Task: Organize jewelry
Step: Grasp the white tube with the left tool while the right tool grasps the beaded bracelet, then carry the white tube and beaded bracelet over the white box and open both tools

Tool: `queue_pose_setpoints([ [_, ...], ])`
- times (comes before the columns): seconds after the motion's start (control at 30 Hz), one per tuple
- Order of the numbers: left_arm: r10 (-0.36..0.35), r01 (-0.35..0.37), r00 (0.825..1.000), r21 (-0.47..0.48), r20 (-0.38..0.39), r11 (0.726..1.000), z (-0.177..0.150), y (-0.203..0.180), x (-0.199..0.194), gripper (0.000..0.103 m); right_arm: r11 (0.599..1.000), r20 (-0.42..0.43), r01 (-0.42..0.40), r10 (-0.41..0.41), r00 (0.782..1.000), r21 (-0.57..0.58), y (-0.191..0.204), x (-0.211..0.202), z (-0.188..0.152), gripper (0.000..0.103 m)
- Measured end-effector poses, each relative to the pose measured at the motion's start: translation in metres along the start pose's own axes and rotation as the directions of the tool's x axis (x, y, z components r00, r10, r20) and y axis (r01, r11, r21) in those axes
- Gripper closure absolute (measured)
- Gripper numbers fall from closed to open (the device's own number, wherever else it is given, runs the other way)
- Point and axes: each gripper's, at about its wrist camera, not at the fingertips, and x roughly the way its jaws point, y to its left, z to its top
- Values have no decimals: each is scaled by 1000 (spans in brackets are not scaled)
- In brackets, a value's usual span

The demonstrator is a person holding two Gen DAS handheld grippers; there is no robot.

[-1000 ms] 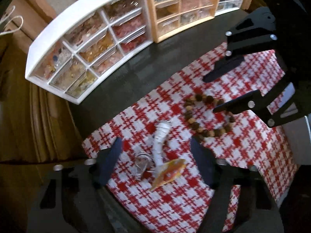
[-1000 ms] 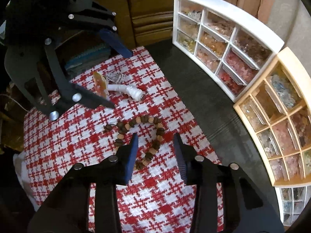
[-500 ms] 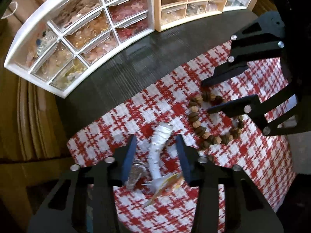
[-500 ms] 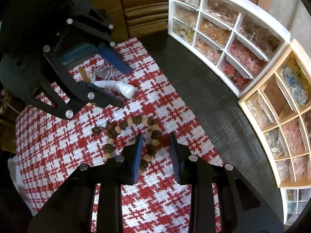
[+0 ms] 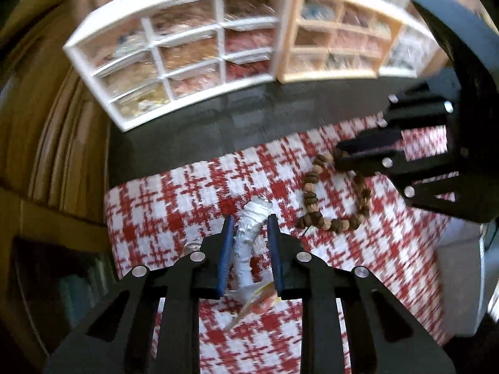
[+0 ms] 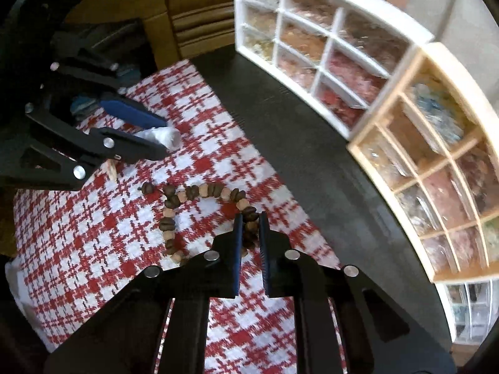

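While both pieces are lying on the red-and-white checked cloth [image 5: 174, 205], each tool is closing for a pickup, so the grasping step appears to be in hand. The left gripper [image 5: 248, 218] is straddling the white beaded bracelet [image 5: 254, 215], its jaws narrowed beside it; actual contact cannot be told. The right gripper [image 6: 249, 216] is pinching a section of the brown wooden-bead bracelet [image 6: 187, 196], its jaws nearly together on the beads. The next move is likely calling for a firm hold, a lift clear of the cloth, and a carry toward the white drawer organizer [image 6: 315, 40] or the beige drawer organizer [image 6: 436, 143] beyond. The brown strand is looking loose and articulated, alternating dark and pale beads; the white one is looking stiff and curved.
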Motion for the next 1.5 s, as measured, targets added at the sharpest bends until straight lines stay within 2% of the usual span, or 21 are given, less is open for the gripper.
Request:
queue_pose_setpoints([
  [0.07,44,-43,998,-34,37,998,-5,2,-8,86,1000,21,8,-8,1000,6,0,-12,-3,92],
  [0.2,76,-72,994,-57,74,996,-14,2,-21,86,1000,58,23,-23,998,4,1,-36,-3,92],
  [0.43,90,-80,987,-80,133,994,-16,-6,-51,87,998,129,59,-57,990,-9,11,-80,-4,92],
  [0.6,86,-77,978,-52,192,996,-20,-31,-82,87,997,165,70,-67,984,-16,21,-104,-9,92],
  [0.9,67,-79,966,39,251,996,-27,-83,-120,87,993,213,116,-110,971,-14,42,-152,-29,92],
  [1.2,33,-78,951,134,306,988,-45,-148,-162,87,980,255,196,-200,946,39,68,-213,-79,92],
  [1.5,-81,-2,938,238,337,971,-70,-232,-186,87,957,250,260,-285,925,129,77,-257,-154,92],
])
